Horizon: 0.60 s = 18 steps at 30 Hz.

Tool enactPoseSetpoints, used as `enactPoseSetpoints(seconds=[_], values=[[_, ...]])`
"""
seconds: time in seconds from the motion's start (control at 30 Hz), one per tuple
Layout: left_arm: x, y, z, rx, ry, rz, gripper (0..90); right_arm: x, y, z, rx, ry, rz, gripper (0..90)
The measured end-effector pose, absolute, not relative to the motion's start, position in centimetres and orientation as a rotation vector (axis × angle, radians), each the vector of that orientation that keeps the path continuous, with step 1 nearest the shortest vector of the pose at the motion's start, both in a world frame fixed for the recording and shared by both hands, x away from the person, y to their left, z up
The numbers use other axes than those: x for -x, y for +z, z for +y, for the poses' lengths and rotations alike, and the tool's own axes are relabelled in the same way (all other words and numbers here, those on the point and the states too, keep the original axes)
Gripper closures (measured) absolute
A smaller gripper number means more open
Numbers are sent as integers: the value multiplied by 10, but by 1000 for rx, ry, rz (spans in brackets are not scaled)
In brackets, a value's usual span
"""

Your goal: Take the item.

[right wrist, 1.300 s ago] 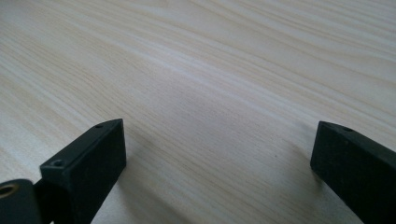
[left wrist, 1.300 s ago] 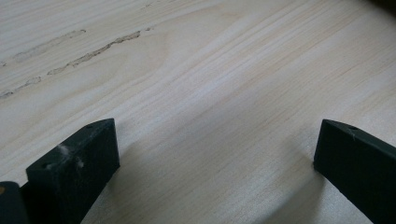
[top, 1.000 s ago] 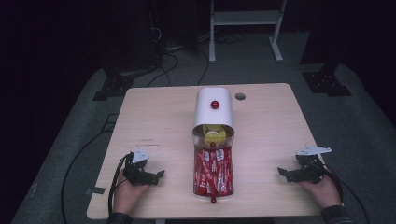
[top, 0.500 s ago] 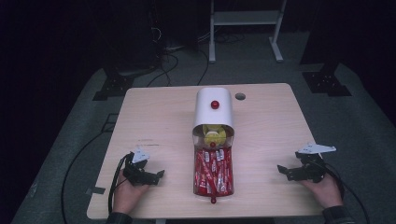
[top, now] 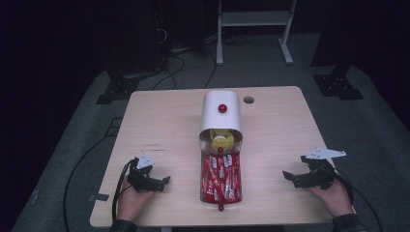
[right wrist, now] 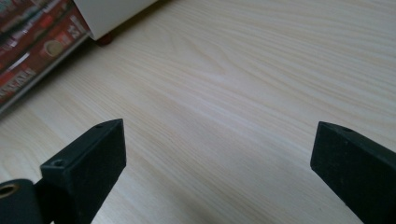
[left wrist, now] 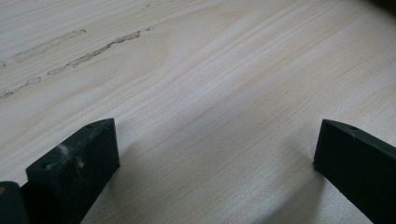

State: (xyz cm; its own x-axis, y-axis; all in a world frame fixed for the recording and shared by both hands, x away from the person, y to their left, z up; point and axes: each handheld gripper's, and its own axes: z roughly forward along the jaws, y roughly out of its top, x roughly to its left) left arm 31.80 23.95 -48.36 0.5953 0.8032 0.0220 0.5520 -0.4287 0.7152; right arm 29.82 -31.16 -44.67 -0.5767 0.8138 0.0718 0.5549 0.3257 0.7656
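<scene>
High view: white dispenser box (top: 221, 113) sits centre frame on the table (top: 164, 125), red knob (top: 222, 108) on its top. Its clear drawer (top: 221, 181) is pulled out toward the bottom edge of the frame, packed with red sachets (top: 227, 174); a yellow item (top: 222, 141) shows in the box mouth. A small red knob (top: 221, 208) marks the drawer's near end.

Left gripper (top: 162, 182) rests at lower left of frame, well apart from the drawer. Left gripper view: fingers (left wrist: 77, 163) spread wide, nothing between them but bare wood.

Right gripper (top: 289, 177) at lower right, also well apart from the drawer. Right gripper view: fingers (right wrist: 88, 158) wide apart, empty; sachets (right wrist: 32, 51) and a corner of the white box (right wrist: 114, 11) sit in the upper left of that frame.

Handling, as judged: sachets look light, thin and glossy, likely slippery and limp; a pinch across one packet's middle or end should do, with care not to drag its neighbours. Drawer looks like light, stiff plastic; take it by the front knob, and steady the box with the other gripper, since it may slide on smooth wood.
</scene>
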Motion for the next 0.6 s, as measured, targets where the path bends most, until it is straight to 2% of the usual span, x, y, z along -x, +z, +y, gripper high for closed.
enactPoseSetpoints(seconds=[0.6], values=[[-318, -484, 239, -2145, 478, 1068, 0, -296, -433, -295, -1162, 1173, 2295, 29]])
